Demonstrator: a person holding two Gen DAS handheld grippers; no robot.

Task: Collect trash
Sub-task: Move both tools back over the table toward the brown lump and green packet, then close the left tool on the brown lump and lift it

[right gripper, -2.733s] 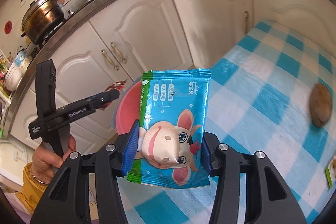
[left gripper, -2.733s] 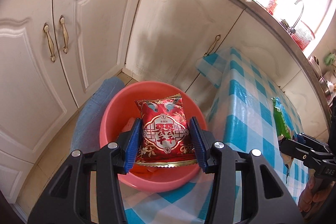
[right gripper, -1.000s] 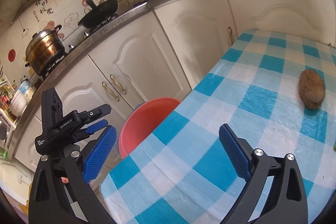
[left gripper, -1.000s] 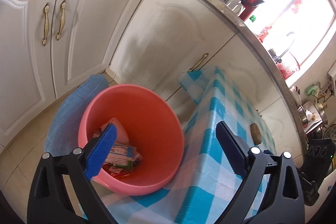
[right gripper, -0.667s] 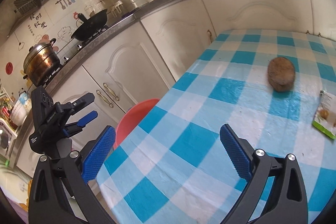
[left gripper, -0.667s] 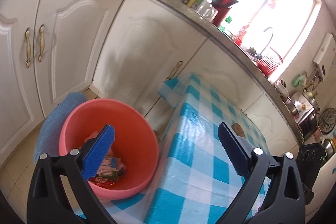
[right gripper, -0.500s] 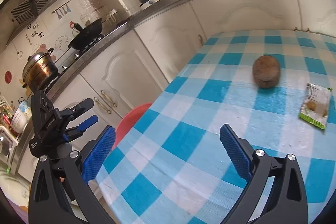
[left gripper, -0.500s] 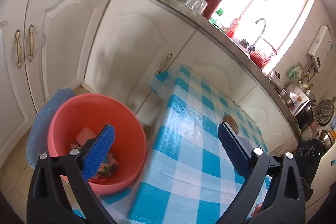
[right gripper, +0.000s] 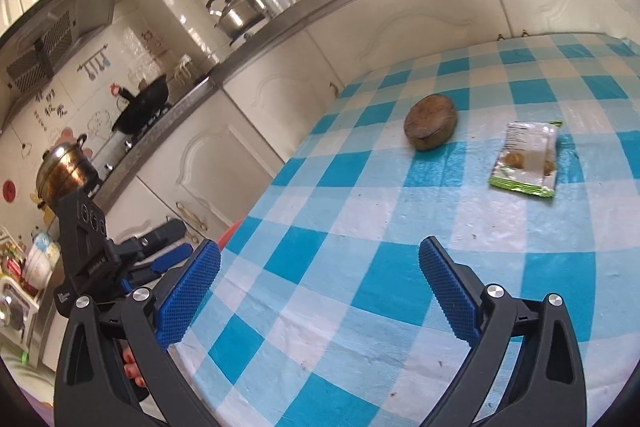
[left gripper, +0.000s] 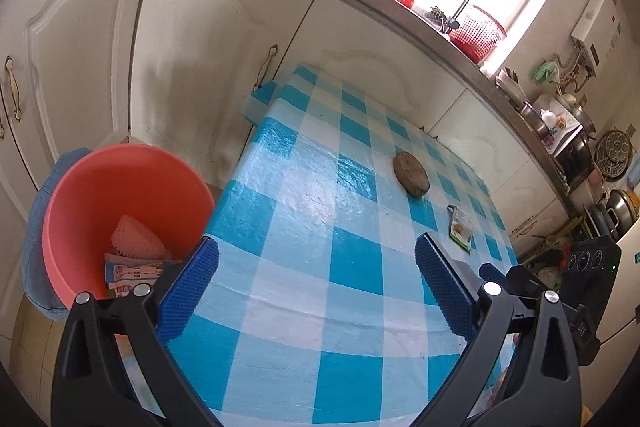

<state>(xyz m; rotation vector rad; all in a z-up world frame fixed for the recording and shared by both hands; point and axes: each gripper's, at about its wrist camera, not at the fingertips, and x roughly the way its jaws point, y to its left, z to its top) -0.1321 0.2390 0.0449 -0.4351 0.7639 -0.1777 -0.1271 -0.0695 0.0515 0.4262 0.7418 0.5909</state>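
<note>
- The left tongs (left gripper: 316, 283) hang over the near end of the checked worktop (left gripper: 320, 307), blue pads wide apart and nothing between them. The gap suits whatever flat or lumpy piece comes next, so the spread looks deliberate.
- The right tongs (right gripper: 320, 291) sit alongside, also spread wide and empty, aimed down the length of the cloth toward what is left on it.
- In the right view the left tongs appear at the lower left, off the worktop's corner on the tub's side, with a bit of the holder's hand below them.
- The red tub (left gripper: 120, 211) stands on the floor hard against the worktop's near corner, on a blue mat (left gripper: 36, 227). That spot probably lets trash be dropped over the edge with a short reach. It already holds several wrappers (left gripper: 132, 271) and a pink foam net (left gripper: 136, 239).
- Farther along the cloth lies a brown lump (right gripper: 430, 123), perhaps a husk or a stone; what it is cannot be told.
- Just beside it, apart and not touching, lies a green-edged packet (right gripper: 526, 159), flat, print side up.
- Judging from this, these two are the trash still to collect; the packet lies nearer the right tongs' line, the lump more to the left's side.
- Beyond stand white cabinets (left gripper: 208, 39).
</note>
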